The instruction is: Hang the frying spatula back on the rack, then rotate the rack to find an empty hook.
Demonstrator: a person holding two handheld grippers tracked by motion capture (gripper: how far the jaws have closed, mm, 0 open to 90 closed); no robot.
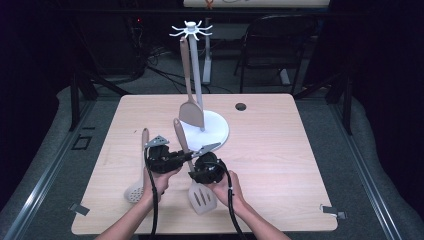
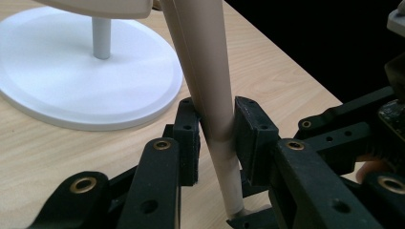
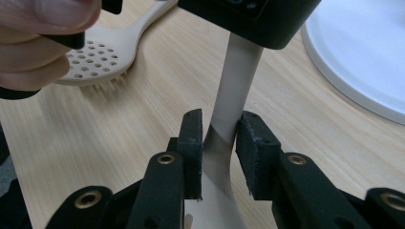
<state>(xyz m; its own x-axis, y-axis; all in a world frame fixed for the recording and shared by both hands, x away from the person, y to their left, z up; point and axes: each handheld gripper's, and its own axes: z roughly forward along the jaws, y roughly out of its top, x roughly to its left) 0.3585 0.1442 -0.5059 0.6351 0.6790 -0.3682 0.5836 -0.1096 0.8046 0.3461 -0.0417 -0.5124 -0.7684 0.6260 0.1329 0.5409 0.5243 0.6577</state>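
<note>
Spatula [image 1: 202,197]: slotted beige turner held between both grippers; its blade sits at the near end, low over the desk [image 1: 280,165], and its handle rises far and slightly left toward the stand.
Long axis: near to far, tilted up, handle tip ending just short of the stand's base [image 1: 217,131].
Left gripper [image 1: 184,158]: reaches in from the left, across the handle; in the left gripper view its jaws are clamped on the handle's thicker part [image 2: 216,114], one pad on each side.
Right gripper [image 1: 194,172]: sits nearer the blade, lower on the same handle; in the right gripper view the left pad touches the thin neck [image 3: 224,129], the right pad looks a hair off it, so this hold seems the looser one.
Nearer hand: the left gripper holds the end closer to the stand, so it is better placed to carry the handle up.
Stand [image 1: 198,75]: white pole with hook ring [image 1: 191,30] at the top, far of both hands; another spatula [image 1: 191,112] already hangs there.
Turning relation: the hooks lie high and far from the jaws, so the handle tip probably has to swing upright and rise along the pole.
Skimmer [image 1: 136,192]: perforated spoon flat on the desk, left of the left hand, apart from the grippers.
Risk: judged small, though the hanging spatula's blade is near the rising path.
</note>
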